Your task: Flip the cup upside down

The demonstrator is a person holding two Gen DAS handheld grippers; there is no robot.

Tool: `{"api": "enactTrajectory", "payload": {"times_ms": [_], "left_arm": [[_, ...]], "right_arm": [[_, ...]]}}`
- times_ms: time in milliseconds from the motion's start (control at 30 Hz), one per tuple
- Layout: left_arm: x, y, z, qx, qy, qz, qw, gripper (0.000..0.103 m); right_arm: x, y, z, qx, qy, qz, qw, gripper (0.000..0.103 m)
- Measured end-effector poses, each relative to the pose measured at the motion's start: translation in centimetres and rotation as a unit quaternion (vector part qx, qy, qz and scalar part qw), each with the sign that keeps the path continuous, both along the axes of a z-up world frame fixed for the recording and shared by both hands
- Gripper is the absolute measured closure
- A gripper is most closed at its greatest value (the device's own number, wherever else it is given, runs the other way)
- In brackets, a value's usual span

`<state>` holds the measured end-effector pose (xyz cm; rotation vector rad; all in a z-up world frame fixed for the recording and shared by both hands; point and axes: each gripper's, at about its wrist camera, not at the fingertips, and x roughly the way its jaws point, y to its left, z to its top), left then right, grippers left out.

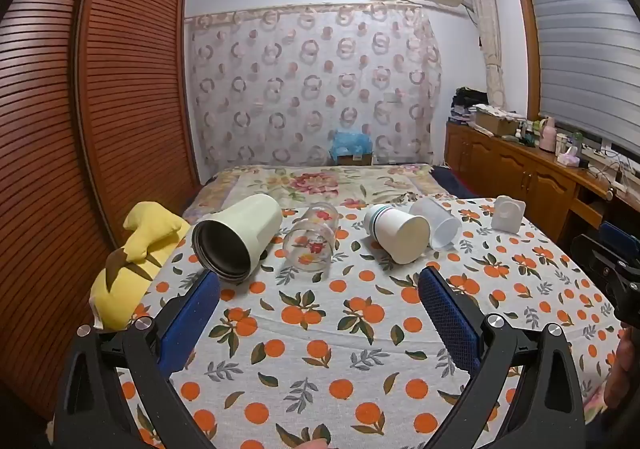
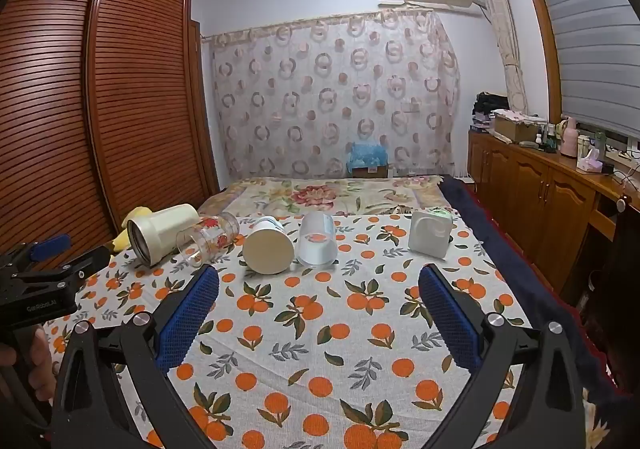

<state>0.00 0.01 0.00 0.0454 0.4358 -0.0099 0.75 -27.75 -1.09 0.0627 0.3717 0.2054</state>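
Note:
Several cups lie on their sides in a row on the orange-print cloth [image 1: 320, 329]. From left: a cream tumbler [image 1: 240, 233] with a dark inside, a clear glass with flowers [image 1: 312, 239], a white paper cup [image 1: 398, 233] and a clear plastic cup [image 1: 438, 221]. They also show in the right wrist view: tumbler [image 2: 164, 235], glass [image 2: 208, 237], paper cup [image 2: 268, 249], plastic cup [image 2: 318, 239]. My left gripper [image 1: 320, 281] is open and empty, short of the glass. My right gripper [image 2: 319, 281] is open and empty, short of the paper and plastic cups.
A white square box [image 1: 508, 213] stands at the far right of the cloth, also in the right wrist view [image 2: 430, 233]. A yellow plush toy [image 1: 136, 249] lies at the left edge. A wooden wardrobe [image 1: 100, 109] is left, a wooden cabinet [image 2: 540, 189] right.

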Motion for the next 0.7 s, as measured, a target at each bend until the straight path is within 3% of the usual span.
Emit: {"api": "enactTrajectory", "payload": {"times_ms": [700], "left_arm": [[-0.01,0.02,0.01,0.0,-0.003,0.0,1.0,0.007]], "right_arm": [[-0.01,0.1,-0.06,-0.001,0.0,0.0,1.0,0.002]]}}
